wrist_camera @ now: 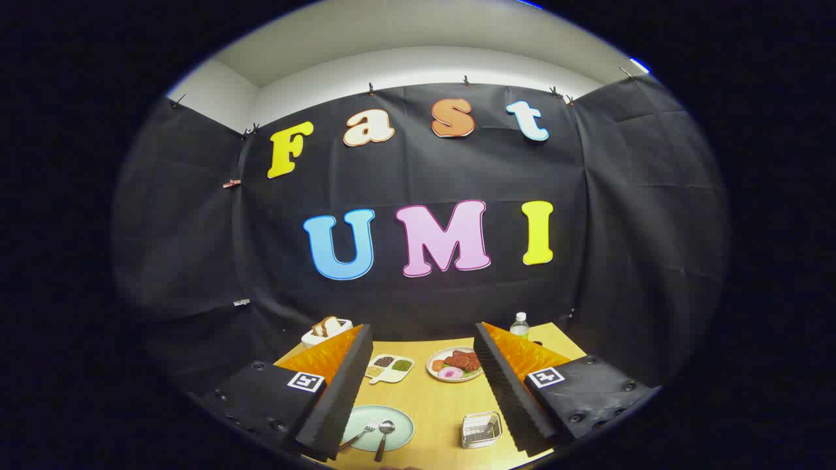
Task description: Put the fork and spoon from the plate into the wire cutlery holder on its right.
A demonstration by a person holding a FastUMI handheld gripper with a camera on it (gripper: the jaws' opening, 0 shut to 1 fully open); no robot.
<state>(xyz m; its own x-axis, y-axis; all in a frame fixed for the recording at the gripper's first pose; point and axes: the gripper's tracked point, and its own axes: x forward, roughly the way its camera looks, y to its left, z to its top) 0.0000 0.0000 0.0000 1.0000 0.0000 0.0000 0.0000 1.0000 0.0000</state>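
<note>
1. A light wooden table (pixel 434 398) spreads beneath the gripper (pixel 423 398), its fingers wide apart, holding nothing.
2. Near left, a round pale-green plate (pixel 401 427) carries a metal fork (pixel 363 432) and metal spoon (pixel 384 434).
3. Right of it stands the small wire cutlery holder (pixel 481 429).

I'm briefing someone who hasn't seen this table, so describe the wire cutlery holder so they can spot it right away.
Start at the yellow wooden table and find the pale green plate holding a fork and spoon, between the open fingers of the hand-held gripper. The wire cutlery holder stands just right of that plate. It is the one see-through metal mesh box, unlike the food dishes further back.
</note>
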